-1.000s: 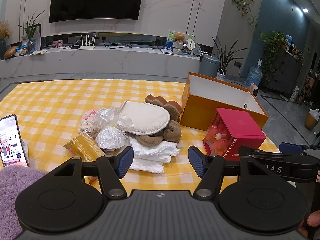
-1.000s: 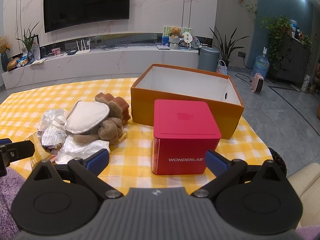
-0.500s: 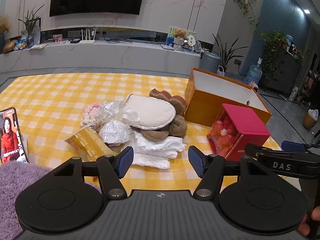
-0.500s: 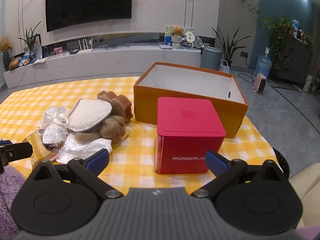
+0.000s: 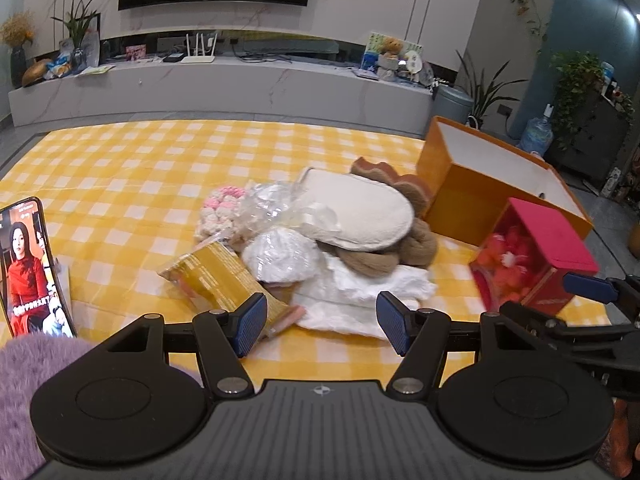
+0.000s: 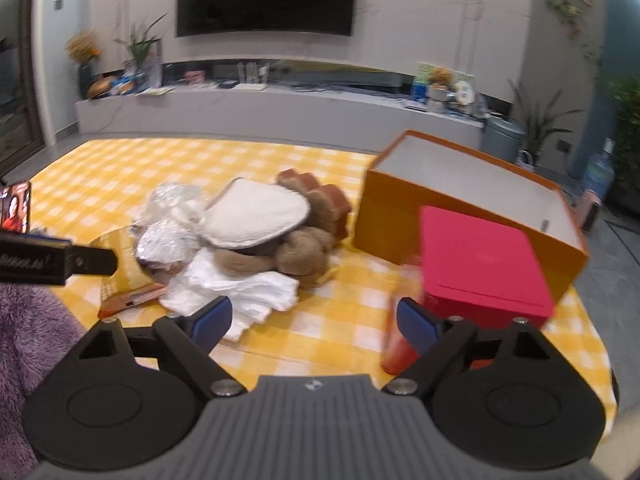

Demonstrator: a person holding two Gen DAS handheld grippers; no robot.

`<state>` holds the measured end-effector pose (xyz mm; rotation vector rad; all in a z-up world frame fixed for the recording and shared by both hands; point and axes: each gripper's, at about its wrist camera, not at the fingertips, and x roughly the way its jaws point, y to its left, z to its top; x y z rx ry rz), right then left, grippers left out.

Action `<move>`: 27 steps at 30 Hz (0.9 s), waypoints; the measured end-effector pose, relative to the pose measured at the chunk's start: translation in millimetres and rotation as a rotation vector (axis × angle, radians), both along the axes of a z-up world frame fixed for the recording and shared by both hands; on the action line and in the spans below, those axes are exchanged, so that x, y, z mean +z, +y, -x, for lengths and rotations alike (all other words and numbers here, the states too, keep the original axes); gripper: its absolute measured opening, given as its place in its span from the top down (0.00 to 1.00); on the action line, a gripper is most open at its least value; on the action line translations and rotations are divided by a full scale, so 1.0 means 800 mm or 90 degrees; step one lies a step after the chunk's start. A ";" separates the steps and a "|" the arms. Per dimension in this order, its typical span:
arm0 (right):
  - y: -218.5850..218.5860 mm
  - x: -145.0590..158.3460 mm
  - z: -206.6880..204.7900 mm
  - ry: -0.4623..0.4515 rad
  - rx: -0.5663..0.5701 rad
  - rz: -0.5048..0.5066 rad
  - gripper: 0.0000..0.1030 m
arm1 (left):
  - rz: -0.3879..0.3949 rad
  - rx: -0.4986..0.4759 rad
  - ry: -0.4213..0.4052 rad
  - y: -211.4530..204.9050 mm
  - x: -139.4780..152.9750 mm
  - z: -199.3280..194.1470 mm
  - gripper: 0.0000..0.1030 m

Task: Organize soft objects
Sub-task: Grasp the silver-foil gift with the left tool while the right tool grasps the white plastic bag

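Heap of soft white, brown and pink cloth things (image 5: pixel 340 240) lies just ahead of both grippers

Left gripper (image 5: pixel 320 326) gapes empty at its white folded cloth (image 5: pixel 360 292); right gripper (image 6: pixel 310 320), empty, is closing beside the red lidded box (image 6: pixel 484 264), before the open orange box (image 6: pixel 460 196)

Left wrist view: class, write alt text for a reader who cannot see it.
An open left gripper hovers over a heap of soft items on a yellow checked tablecloth, its blue pads either side of folded white cloth. Right of the heap stand a red cube box and an open orange cardboard box; a lit phone stands far left.
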<state>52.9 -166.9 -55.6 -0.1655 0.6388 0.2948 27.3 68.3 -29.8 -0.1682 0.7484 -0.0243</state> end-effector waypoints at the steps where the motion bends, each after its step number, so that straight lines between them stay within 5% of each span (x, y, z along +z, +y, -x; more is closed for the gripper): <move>1: 0.006 -0.003 -0.004 0.001 0.012 0.005 0.19 | 0.000 0.002 0.003 0.003 -0.001 -0.006 0.28; 16: 0.089 -0.066 -0.100 0.092 0.134 0.047 0.24 | -0.013 -0.005 0.084 0.028 -0.050 -0.114 0.27; 21: 0.104 -0.088 -0.122 0.132 0.148 0.036 0.09 | -0.011 0.011 0.086 0.029 -0.064 -0.132 0.19; 27: 0.106 -0.112 -0.141 0.184 0.135 0.014 0.09 | -0.053 0.004 0.084 0.017 -0.077 -0.139 0.15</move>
